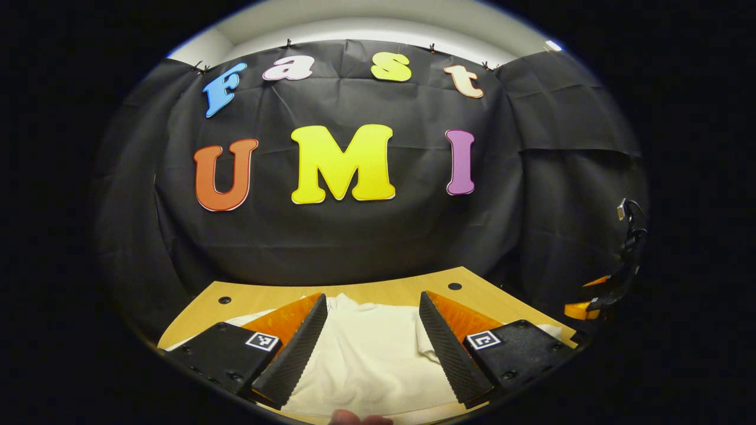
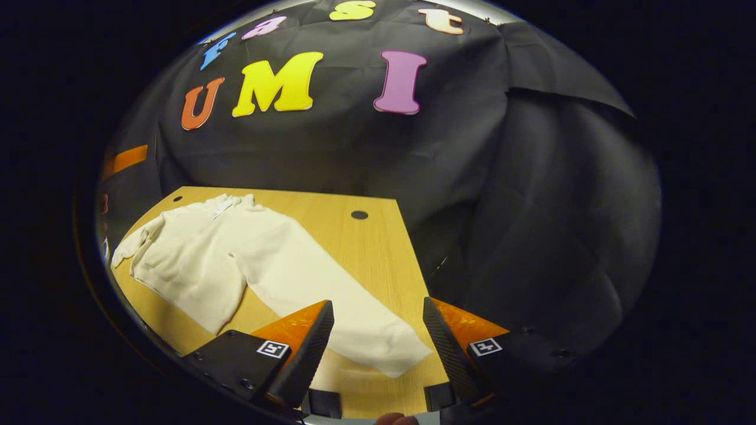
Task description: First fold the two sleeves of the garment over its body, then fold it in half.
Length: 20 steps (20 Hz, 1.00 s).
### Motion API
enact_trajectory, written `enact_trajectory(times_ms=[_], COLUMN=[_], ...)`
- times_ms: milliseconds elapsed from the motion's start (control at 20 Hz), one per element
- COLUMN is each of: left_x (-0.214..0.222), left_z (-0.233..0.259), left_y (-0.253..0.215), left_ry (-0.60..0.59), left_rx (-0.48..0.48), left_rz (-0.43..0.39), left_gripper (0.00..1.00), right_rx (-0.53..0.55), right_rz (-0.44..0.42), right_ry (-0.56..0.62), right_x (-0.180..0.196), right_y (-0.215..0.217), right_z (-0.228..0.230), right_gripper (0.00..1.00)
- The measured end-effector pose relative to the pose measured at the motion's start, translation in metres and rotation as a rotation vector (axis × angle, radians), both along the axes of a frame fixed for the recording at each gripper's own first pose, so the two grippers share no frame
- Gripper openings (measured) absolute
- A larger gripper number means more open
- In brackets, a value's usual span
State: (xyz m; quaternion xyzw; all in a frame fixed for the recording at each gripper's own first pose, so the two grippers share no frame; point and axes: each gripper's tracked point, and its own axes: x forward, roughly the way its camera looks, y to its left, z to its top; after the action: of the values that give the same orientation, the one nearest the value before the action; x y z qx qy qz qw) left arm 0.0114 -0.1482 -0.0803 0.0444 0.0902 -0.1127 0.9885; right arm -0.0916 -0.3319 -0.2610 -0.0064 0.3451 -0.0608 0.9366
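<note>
Two spread fingers of your right gripper (image 2: 378, 348) sit at the bottom of the right gripper view, parted and holding nothing, poised just above the cuff end of one long sleeve (image 2: 354, 321). That sleeve belongs to a cream garment (image 2: 201, 254) lying flat on a light wooden table (image 2: 378, 248), its body toward the far left corner and this sleeve stretched out toward you, not yet folded.

In the left gripper view, your left gripper (image 1: 373, 348) also hangs released over the pale cloth (image 1: 366, 354), with nothing between its fingers.

Judging from this layout, the sleeve fold is the step at hand. Lower the right fingers onto the cuff, pinch only the top layer near its edge, then carry it across the body, keeping the fabric low so it does not drag the garment.

Two dark round holes (image 2: 359, 215) mark the tabletop. Black cloth walls stand close behind. Nothing blocks the sleeve's path, though the table edge is just beside the cuff.
</note>
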Motion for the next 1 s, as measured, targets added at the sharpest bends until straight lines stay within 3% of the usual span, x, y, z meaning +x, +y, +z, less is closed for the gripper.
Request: enact_trajectory(times_ms=[250, 400, 750, 1000], left_x=[-0.001, -0.004, -0.008, -0.005], left_z=[-0.013, -0.022, -0.024, -0.028], left_y=[0.006, 0.008, 0.000, 0.000], left_ry=[0.028, 0.058, 0.066, 0.080], left_rx=[0.031, 0.049, 0.068, 0.063], left_rz=[0.033, 0.045, 0.023, 0.024], left_gripper=[0.99, 0.99, 0.99, 0.99], right_rx=[0.018, 0.023, 0.049, 0.086], right_rz=[-0.065, -0.049, -0.041, -0.020], right_ry=[0.158, 0.203, 0.276, 0.292], right_x=[-0.017, -0.013, -0.010, -0.018], right_y=[-0.046, -0.050, -0.045, -0.038], right_z=[-0.072, -0.098, -0.135, -0.138], right_gripper=[0.94, 0.94, 0.95, 0.95])
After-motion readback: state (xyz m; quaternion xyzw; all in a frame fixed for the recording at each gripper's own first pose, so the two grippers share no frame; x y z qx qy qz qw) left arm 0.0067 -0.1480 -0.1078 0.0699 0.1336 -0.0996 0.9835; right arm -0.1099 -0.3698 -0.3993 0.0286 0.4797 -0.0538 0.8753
